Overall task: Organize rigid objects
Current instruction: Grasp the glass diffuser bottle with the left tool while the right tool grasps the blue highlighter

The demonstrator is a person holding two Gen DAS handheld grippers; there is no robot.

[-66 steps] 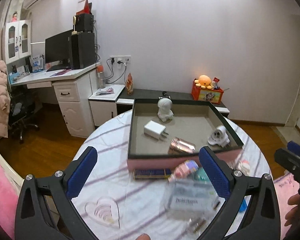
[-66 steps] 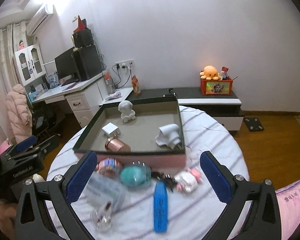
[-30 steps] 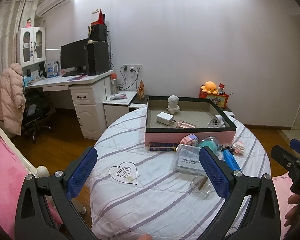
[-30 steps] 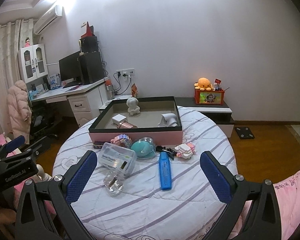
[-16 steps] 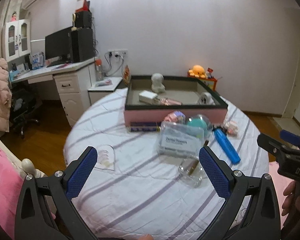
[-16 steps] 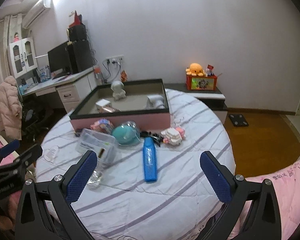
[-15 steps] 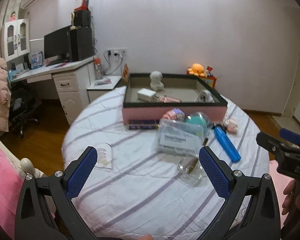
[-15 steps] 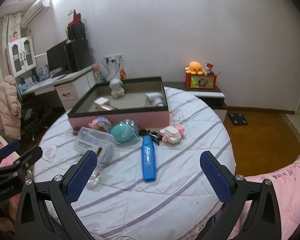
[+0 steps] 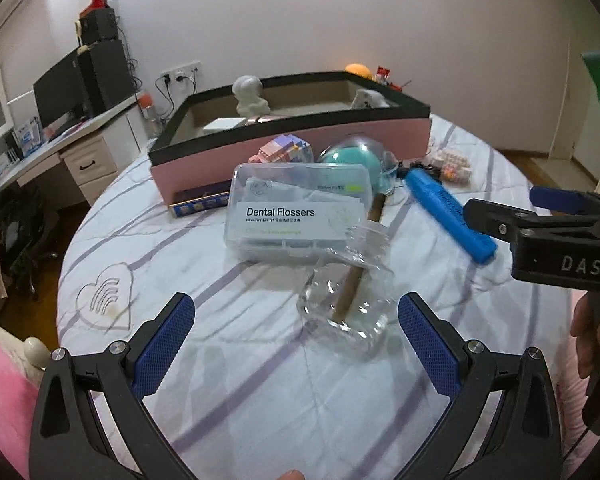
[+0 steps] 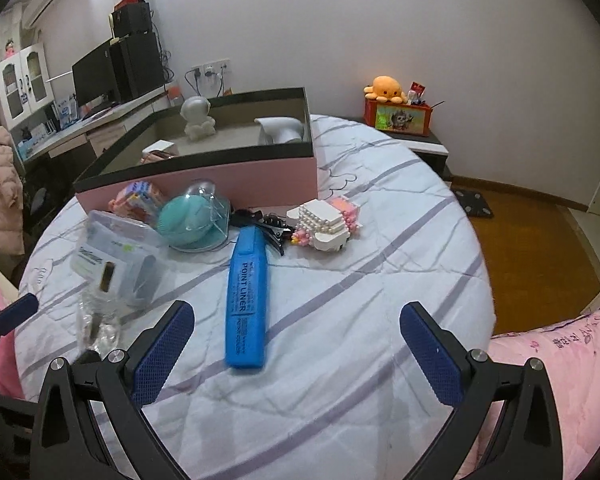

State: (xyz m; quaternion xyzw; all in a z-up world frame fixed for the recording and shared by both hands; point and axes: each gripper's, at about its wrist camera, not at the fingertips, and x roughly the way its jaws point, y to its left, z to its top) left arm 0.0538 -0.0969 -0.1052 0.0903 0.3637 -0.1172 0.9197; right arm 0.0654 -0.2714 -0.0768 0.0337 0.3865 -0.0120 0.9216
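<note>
My left gripper (image 9: 296, 340) is open, low over the round table, just short of a clear plastic jar (image 9: 350, 296) with a brown stick in it. Behind the jar lie a clear Dental Flossers case (image 9: 296, 210), a teal ball under a clear dome (image 9: 354, 160) and a pink block figure (image 9: 286, 150). My right gripper (image 10: 298, 350) is open above a blue highlighter (image 10: 246, 290). A white and pink block toy (image 10: 326, 224) and black clips (image 10: 270, 226) sit past it. The pink box (image 10: 220, 176) holds a white figurine (image 10: 196, 118), a charger and other small items.
The table carries a white cloth with purple stripes (image 10: 380, 280). A flat dark blue item (image 9: 198, 204) lies against the box front. A desk with a monitor (image 10: 100, 72) stands at the left, a low cabinet with an orange plush (image 10: 384, 88) behind. Pink bedding (image 10: 560, 352) borders the right.
Both grippers have moved forward and down toward the table; the jar now sits just ahead of the left fingers and the highlighter reaches between the right ones. Both stayed open.
</note>
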